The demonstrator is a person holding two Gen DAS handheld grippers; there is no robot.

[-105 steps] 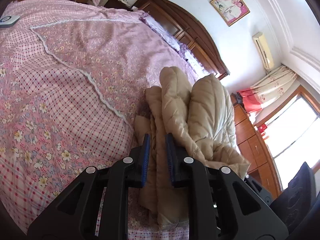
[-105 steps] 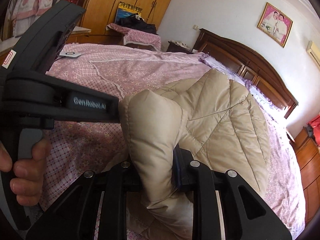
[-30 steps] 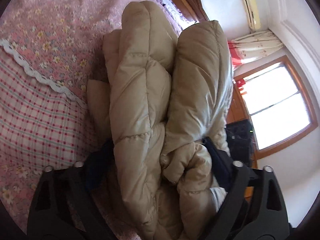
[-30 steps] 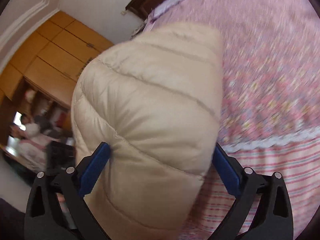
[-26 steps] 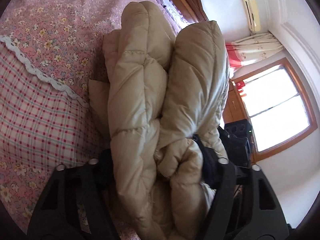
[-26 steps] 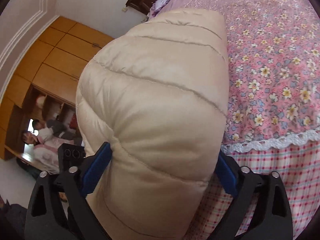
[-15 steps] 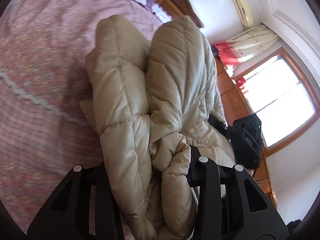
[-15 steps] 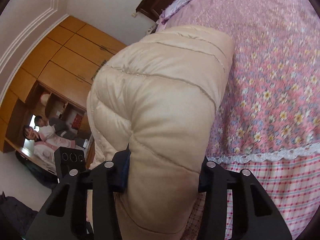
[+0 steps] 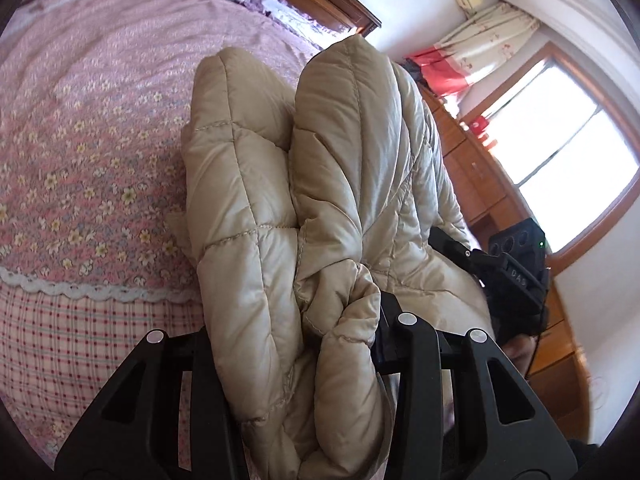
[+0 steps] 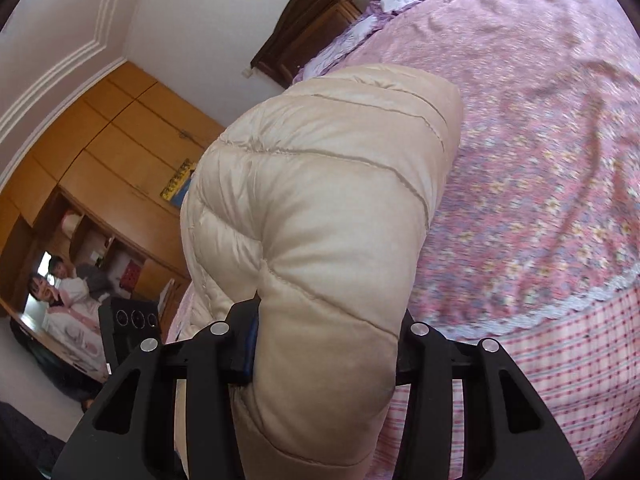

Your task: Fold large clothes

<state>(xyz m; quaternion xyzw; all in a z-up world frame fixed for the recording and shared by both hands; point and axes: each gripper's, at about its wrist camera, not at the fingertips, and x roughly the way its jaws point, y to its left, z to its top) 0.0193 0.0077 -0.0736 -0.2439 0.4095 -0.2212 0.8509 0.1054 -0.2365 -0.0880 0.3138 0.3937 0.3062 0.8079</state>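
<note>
In the left wrist view, the pink floral bedspread (image 9: 92, 152) fills the frame from nine to eleven o'clock, its white lace trim (image 9: 80, 290) running across at eight o'clock above a checked panel. At centre, the beige quilted puffer jacket (image 9: 320, 184) rises in thick folded rolls from six o'clock toward twelve. The left gripper (image 9: 296, 344) has its jaws partly closed and pressed into the bundled fabric, clamping several layers. At three o'clock the other gripper's black body (image 9: 516, 276) shows past the jacket, with a bright window (image 9: 568, 168) at two o'clock and red-and-white curtains (image 9: 460, 64) at one.

In the right wrist view, wooden wardrobes (image 10: 100, 152) sit at nine to ten o'clock. The jacket (image 10: 320, 216) bulges at centre, and the right gripper (image 10: 326, 344) squeezes a fat padded fold, jaws about half closed. The bedspread (image 10: 540, 140) spreads from one to four o'clock, and the dark headboard (image 10: 320, 20) stands at twelve.
</note>
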